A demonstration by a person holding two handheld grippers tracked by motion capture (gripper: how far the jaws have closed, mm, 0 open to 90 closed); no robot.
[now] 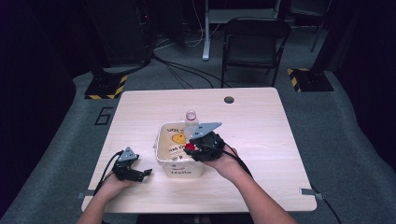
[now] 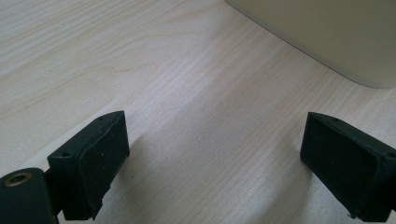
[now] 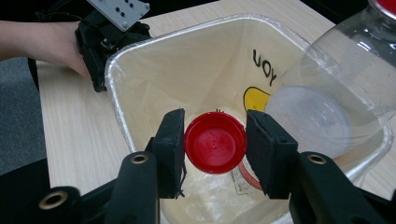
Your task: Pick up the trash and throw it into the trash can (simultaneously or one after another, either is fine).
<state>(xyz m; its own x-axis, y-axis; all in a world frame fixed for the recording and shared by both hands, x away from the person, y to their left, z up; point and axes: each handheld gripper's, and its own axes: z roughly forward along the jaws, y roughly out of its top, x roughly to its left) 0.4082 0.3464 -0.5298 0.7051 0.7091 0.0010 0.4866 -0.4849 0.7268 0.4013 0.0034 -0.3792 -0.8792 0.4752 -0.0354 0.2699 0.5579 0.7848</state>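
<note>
Step in hand: right gripper [image 3: 215, 144] clamps a red-capped bottle [image 3: 215, 142] by its neck, upright inside the cream bin [image 3: 116, 88]. Left gripper [image 2: 215, 154] rests wide, holding nothing, on the surface [image 2: 187, 93] beside it. Next move likely: release into the bin.

Readable text sits on the cream tub [image 1: 164, 161] and the floor. Tub's outer front wall, the one facing the person: "Hello" [image 1: 180, 172]. Tub's inner wall: black letters seen upside down, "UOY" [image 3: 264, 65] in the right gripper view, directly above a yellow shape [image 3: 254, 99]; more small dark print under that shape in the high view, too blurred to read. Floor left of the table [image 1: 261, 140]: marking like a "6" [image 1: 103, 115].
</note>
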